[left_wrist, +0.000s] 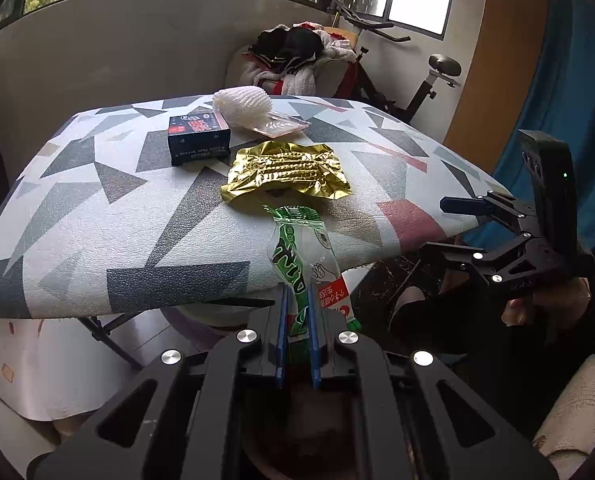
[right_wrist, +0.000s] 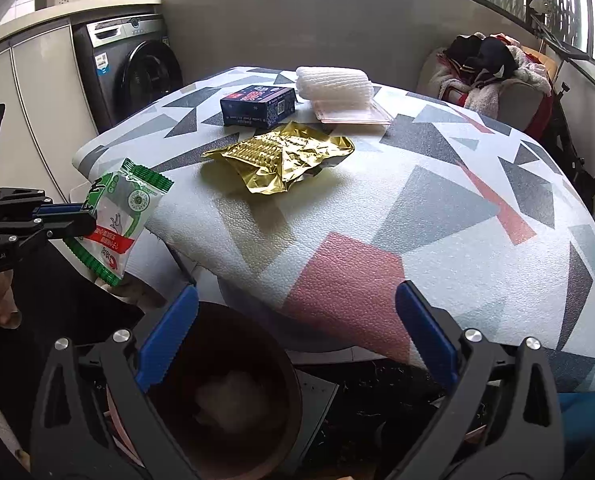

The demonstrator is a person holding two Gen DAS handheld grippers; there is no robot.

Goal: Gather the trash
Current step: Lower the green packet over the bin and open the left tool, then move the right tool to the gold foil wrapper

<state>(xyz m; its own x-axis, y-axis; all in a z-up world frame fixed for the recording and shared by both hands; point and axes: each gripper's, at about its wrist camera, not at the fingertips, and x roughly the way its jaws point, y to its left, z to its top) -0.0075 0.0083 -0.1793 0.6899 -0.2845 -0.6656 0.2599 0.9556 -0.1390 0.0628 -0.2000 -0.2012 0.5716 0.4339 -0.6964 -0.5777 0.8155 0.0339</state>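
My left gripper (left_wrist: 298, 304) is shut on a green-and-white plastic wrapper (left_wrist: 305, 256), held in the air off the table's near edge; the wrapper also shows in the right wrist view (right_wrist: 119, 216), with the left gripper (right_wrist: 75, 218) beside it. My right gripper (right_wrist: 297, 320) is open and empty, low beside the table edge, above a dark brown bin (right_wrist: 225, 392) with something pale inside. It also shows in the left wrist view (left_wrist: 441, 226). A crumpled gold foil wrapper (right_wrist: 285, 156), a dark blue box (right_wrist: 257, 106), white foam netting (right_wrist: 333, 80) and a clear plastic tray (right_wrist: 353, 114) lie on the table.
The table (right_wrist: 477, 240) wears a cloth with grey and red triangles. A washing machine (right_wrist: 129, 72) stands at the back left. A chair piled with clothes (right_wrist: 485, 68) and an exercise bike (left_wrist: 425, 80) stand behind the table.
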